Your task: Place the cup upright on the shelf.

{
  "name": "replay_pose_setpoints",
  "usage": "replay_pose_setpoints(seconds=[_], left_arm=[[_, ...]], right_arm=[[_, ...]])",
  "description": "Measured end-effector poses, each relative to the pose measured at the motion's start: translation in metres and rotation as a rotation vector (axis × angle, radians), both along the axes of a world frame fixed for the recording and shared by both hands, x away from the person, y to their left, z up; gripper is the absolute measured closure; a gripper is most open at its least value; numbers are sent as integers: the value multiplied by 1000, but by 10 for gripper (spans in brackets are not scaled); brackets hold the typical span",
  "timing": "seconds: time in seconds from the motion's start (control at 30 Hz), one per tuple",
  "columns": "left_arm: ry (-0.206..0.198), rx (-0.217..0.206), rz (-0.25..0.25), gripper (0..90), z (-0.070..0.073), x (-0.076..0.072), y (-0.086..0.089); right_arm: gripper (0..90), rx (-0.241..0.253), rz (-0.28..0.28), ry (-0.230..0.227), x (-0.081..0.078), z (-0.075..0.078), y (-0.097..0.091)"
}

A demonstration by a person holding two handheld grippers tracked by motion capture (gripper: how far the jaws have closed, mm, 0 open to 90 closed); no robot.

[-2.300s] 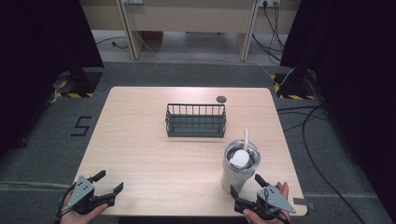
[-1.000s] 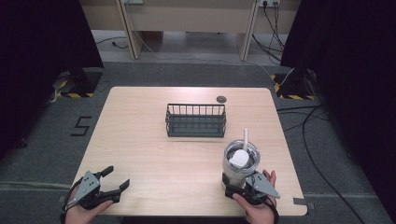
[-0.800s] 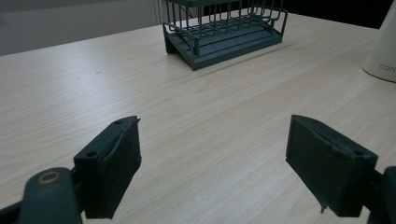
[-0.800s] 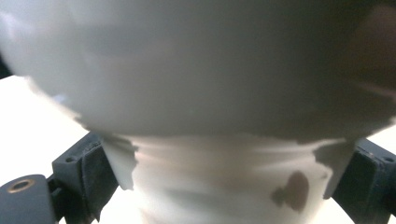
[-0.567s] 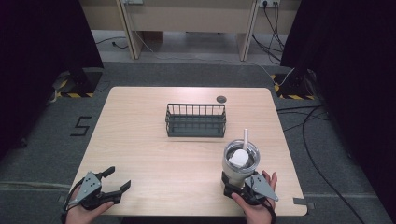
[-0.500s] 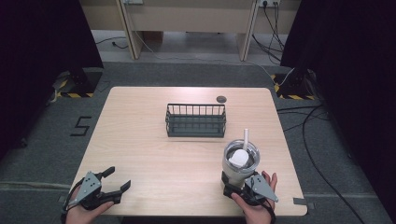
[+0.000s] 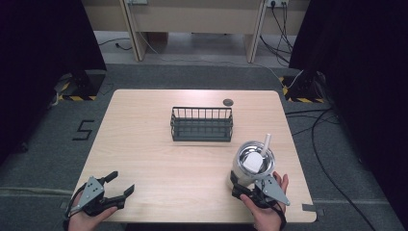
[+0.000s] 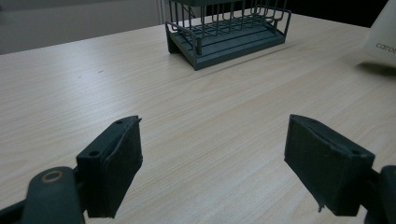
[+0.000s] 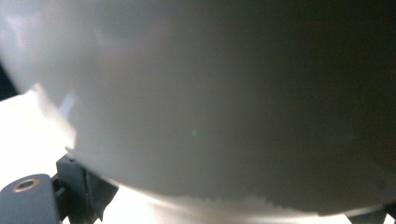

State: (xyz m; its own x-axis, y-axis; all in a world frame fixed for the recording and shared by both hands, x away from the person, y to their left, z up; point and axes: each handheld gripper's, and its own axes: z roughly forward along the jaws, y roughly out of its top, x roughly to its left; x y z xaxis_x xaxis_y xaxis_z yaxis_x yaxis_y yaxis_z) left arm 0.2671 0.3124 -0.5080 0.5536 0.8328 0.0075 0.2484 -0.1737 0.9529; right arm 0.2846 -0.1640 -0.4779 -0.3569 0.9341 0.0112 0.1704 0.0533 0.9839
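Two grippers: right gripper (image 7: 246,188) moved up against tumbler (image 7: 250,166) near table's (image 7: 154,144) front-right corner, fingers straddling base, grip unconfirmed; left gripper (image 7: 118,185) spread wide, idle.

Wooden table (image 7: 159,144): wire basket (image 7: 201,123), white tumbler (image 7: 250,166), dark disc (image 7: 228,102).

Right gripper view: tumbler (image 9: 224,93) pressed close against lens, blurred, cut off by top and side edges; jaw tips hidden behind its wall, contact not discernible. High view: right gripper (image 7: 246,185) jaws masked by tumbler base. Left gripper view: tumbler (image 8: 383,32) cropped at right edge, lettering partly cut; wire basket (image 8: 229,25) top cut off. Small dark disc (image 7: 228,102) beyond basket too small to identify.
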Motion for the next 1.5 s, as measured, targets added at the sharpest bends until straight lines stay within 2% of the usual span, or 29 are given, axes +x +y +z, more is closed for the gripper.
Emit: replay_pose_setpoints(seconds=[0.07,0.13,0.23,0.63,1.1,1.3,1.5], left_arm=[[0,-1,-2,186,0,0,0],[-2,-5,3,188,0,0,0],[-7,-11,6,192,1,-1,1],[-13,-18,17,202,3,-3,3],[-9,-22,46,208,3,-9,9],[-10,-27,61,210,4,-11,11],[-8,-27,71,209,3,-14,12]], right_arm=[[103,-14,3,-6,2,5,2],[103,1,14,-5,3,9,2],[104,-3,8,-10,5,13,3],[104,-18,37,-27,37,50,7],[104,-34,72,-32,71,74,19],[104,-28,84,-44,87,89,26],[104,-20,91,-41,100,96,31]])
